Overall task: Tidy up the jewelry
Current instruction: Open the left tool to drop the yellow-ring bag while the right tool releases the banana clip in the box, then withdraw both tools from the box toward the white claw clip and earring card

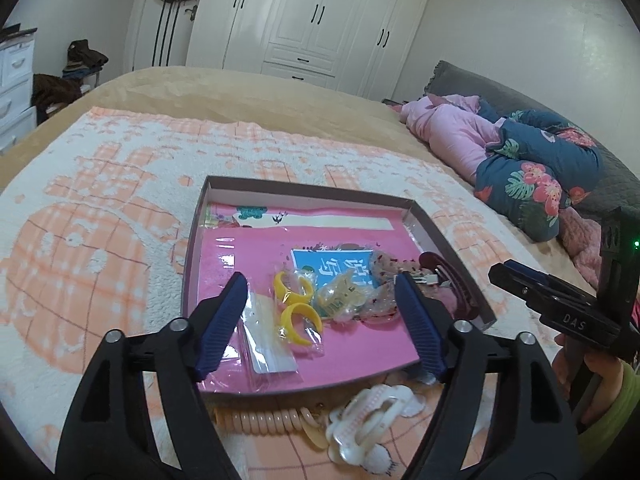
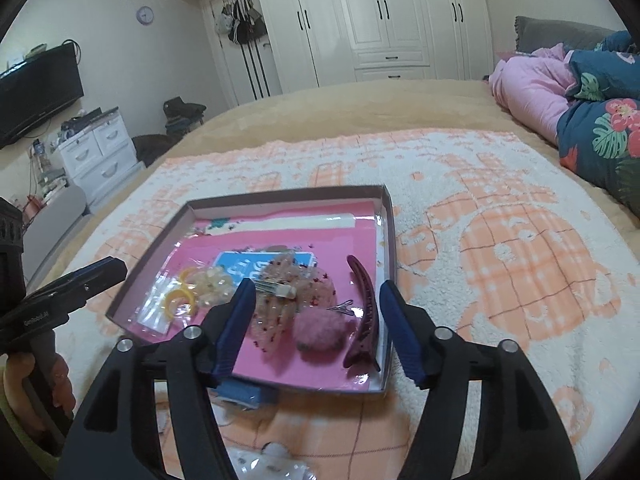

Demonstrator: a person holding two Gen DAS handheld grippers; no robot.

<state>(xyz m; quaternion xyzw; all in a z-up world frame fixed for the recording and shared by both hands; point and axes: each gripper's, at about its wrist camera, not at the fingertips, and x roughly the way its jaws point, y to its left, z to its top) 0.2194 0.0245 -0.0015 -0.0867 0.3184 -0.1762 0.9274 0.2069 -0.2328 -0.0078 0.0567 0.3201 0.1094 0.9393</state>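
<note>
Left gripper [image 1: 320,316] is hovering spread and empty over the near edge of the shallow brown cardboard tray [image 1: 304,187]; right gripper [image 2: 318,320] likewise spread, holding nothing. Outward, the cream-and-white plastic hair-clip cluster [image 1: 368,416] is lying on the blanket just outside that near edge, below the left gripper, the nearer one. Its coiled peach cord [image 1: 256,416] is running along the edge.

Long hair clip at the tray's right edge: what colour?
Dark maroon hair clip, glossy plastic; clearest in the right wrist view.

Splayed left tongs [image 1: 320,312] over box [image 1: 304,190]
</note>
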